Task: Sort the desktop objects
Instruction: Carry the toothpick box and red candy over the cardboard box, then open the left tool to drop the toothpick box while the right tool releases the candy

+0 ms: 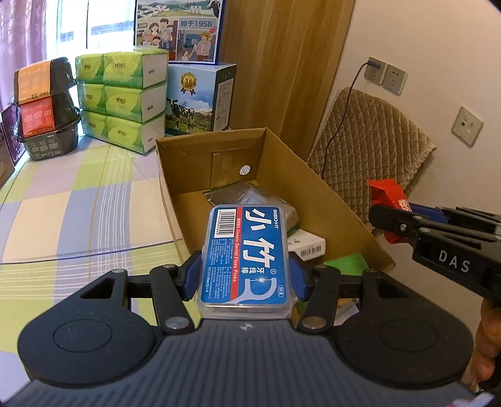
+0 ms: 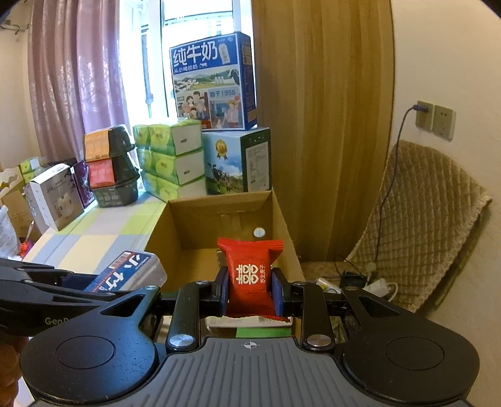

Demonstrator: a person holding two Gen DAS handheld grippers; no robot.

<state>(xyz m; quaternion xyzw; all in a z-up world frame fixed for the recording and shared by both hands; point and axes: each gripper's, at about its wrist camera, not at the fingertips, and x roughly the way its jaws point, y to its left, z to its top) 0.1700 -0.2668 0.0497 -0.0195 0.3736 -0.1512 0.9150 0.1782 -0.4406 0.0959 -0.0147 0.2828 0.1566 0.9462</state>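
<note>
Left gripper point(image 1: 245, 275): clamped on 1 blue dental floss pick case point(image 1: 245, 256), held above the near end of the open cardboard box point(image 1: 328, 194). Right gripper point(image 2: 249, 292): clamped on 1 red candy packet point(image 2: 249, 275), held above the same box's right side.

Daylight is admitted through the window point(image 2: 200, 18), blown out to white; straight lines are bowed at the edges; corners are darkly vignetted

Left gripper point(image 1: 245, 275) clamped, right gripper point(image 2: 250, 292) clamped (both loaded).
</note>
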